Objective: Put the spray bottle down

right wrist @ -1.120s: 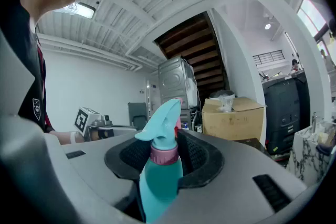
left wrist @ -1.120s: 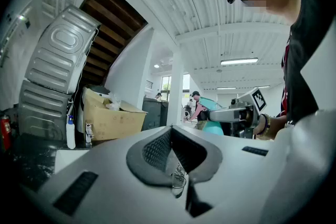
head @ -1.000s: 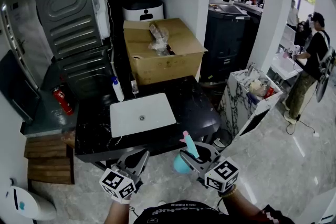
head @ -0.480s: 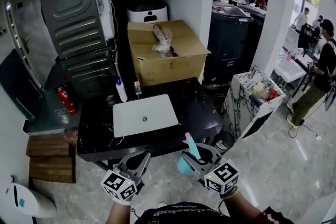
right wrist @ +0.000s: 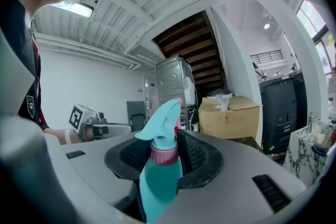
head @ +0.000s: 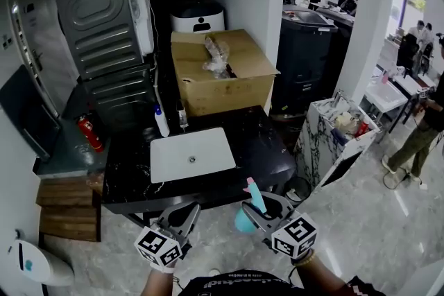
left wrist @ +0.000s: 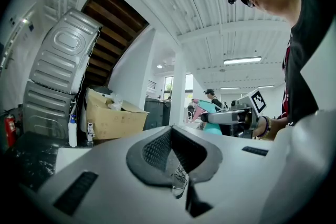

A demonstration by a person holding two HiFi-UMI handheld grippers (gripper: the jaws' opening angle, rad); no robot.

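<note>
While both hands hang level in front of the person's chest, the teal spray bottle sits clamped in the right gripper, its body pinched between the dark ribbed pads. Look into the right gripper view and there it is: bottle upright, pink collar above the pads, teal trigger head poking up over the jaws, which stand partly apart around it. So the bottle is in the air, just short of the near edge of the black marble counter, above the pale floor and not resting on anything. The left gripper hovers beside it, a little apart; its own view shows the left gripper's jaws drawn together with nothing between them. On the counter a white basin is sunk into the top, and behind it stands a small white spray bottle. Further back there's an open cardboard box, with a grey washing machine leaning at a tilt to the left of it, and a red fire extinguisher low down beside the counter.
</note>
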